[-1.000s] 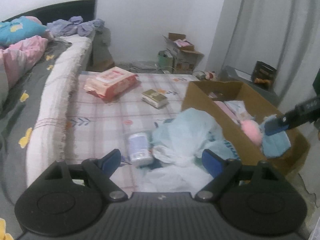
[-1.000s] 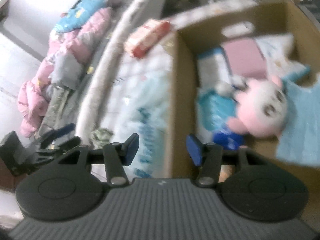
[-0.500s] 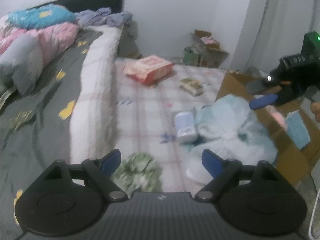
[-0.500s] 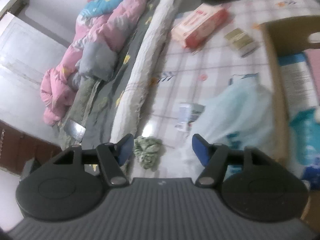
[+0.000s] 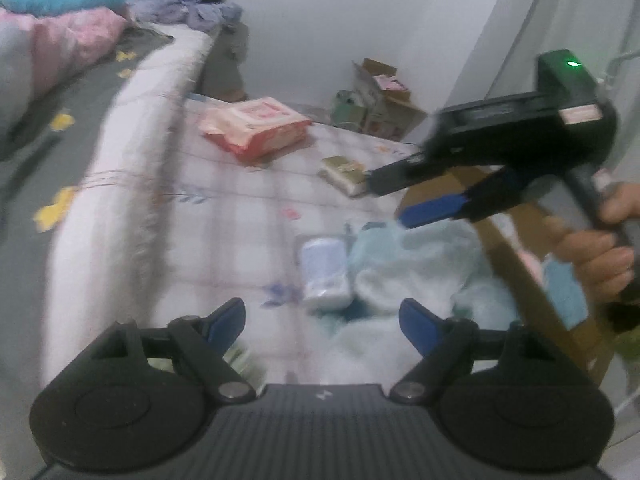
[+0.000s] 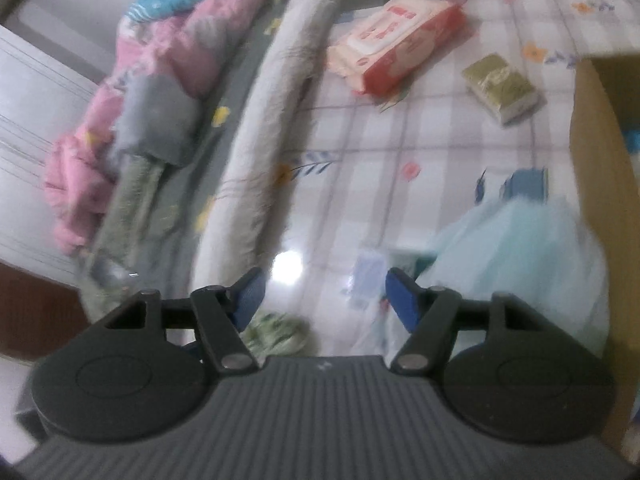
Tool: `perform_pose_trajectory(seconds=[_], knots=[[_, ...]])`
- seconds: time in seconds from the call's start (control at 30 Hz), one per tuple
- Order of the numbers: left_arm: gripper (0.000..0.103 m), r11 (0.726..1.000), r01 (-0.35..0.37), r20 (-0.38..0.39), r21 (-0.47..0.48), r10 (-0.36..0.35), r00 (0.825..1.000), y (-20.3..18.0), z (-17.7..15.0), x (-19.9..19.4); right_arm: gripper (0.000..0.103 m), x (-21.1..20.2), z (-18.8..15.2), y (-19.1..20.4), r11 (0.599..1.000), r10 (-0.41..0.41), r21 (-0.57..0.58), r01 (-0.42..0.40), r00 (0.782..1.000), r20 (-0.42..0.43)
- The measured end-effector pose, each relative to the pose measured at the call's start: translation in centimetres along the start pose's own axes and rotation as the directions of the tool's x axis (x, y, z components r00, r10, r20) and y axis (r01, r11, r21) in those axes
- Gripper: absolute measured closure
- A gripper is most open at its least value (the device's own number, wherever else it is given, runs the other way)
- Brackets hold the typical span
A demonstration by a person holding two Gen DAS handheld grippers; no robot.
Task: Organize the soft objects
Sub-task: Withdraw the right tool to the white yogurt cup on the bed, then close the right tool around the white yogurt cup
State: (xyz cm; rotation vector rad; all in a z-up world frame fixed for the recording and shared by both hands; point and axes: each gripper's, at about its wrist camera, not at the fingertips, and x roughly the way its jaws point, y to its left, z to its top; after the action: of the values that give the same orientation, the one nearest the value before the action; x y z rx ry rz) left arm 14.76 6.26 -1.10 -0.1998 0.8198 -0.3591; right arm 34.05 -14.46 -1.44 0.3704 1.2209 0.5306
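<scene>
My left gripper (image 5: 322,324) is open over the checked mat (image 5: 240,216), its jaws closing with nothing between them. A scrunched green cloth (image 5: 242,362) lies just under its left finger. Ahead lie a small white-blue tissue pack (image 5: 324,272) and a crumpled pale blue plastic bag (image 5: 420,276). My right gripper (image 5: 400,196), held by a hand (image 5: 596,248), hovers above the bag. In the right wrist view the right gripper (image 6: 326,300) is open and empty, its jaws opening, above the green cloth (image 6: 276,328) and the tissue pack (image 6: 368,276), with the bag (image 6: 520,260) to its right.
A cardboard box (image 6: 592,140) stands at the mat's right edge. A red-pink wipes pack (image 6: 396,44) and a green tissue pack (image 6: 500,84) lie farther back on the mat. The bed (image 6: 256,128) with piled quilts (image 6: 160,80) runs along the left. Small boxes (image 5: 380,96) stand by the far wall.
My right gripper has swung left from over the box and its pink plush to above the mat, and its jaws have widened. The left gripper has dropped closer to the mat.
</scene>
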Motion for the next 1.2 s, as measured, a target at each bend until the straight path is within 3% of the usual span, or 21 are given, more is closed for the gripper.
perform_pose_trajectory(seconds=[0.13, 0.33, 0.53, 0.77, 0.87, 0.9, 0.93, 1.2], knots=[[0.03, 1.0, 0.0, -0.038, -0.022, 0.0, 0.999, -0.6, 1.5, 3.6, 0.031, 3.5, 2.7, -0.8, 0.998, -0.063, 0.006, 0.064, 0.993, -0.098], [0.04, 0.997, -0.04, -0.081, -0.061, 0.035, 0.996, -0.2, 2.4, 7.5, 0.027, 8.7, 4.7, -1.6, 0.991, -0.134, -0.016, 0.134, 0.962, -0.237], [0.046, 0.995, -0.056, -0.111, -0.084, 0.046, 0.993, 0.7, 2.7, 9.6, 0.024, 11.4, 4.7, -1.7, 0.992, -0.128, -0.035, 0.123, 0.932, -0.34], [0.047, 0.992, -0.031, -0.134, -0.119, 0.014, 0.991, 1.5, 2.9, 11.3, 0.022, 12.9, 4.5, -2.8, 0.996, -0.063, 0.033, 0.079, 0.939, -0.337], [0.049, 0.989, -0.025, -0.145, -0.142, 0.004, 0.989, 2.0, 3.1, 11.8, 0.029, 12.4, 4.3, -3.1, 0.998, -0.01, 0.062, 0.03, 0.954, -0.3], [0.05, 0.988, -0.019, -0.147, -0.154, -0.004, 0.989, 2.2, 3.1, 12.0, 0.047, 12.1, 4.2, -3.1, 0.997, 0.035, 0.082, -0.012, 0.958, -0.285], [0.051, 0.986, -0.011, -0.149, -0.169, -0.015, 0.989, 2.4, 3.1, 12.0, 0.055, 11.9, 4.1, -3.1, 0.994, 0.074, 0.098, -0.048, 0.958, -0.278], [0.054, 0.992, 0.003, -0.091, -0.125, -0.014, 0.996, 1.5, 3.2, 10.2, 0.059, 9.8, 3.9, -0.4, 0.993, 0.117, 0.032, -0.113, 0.967, -0.225]])
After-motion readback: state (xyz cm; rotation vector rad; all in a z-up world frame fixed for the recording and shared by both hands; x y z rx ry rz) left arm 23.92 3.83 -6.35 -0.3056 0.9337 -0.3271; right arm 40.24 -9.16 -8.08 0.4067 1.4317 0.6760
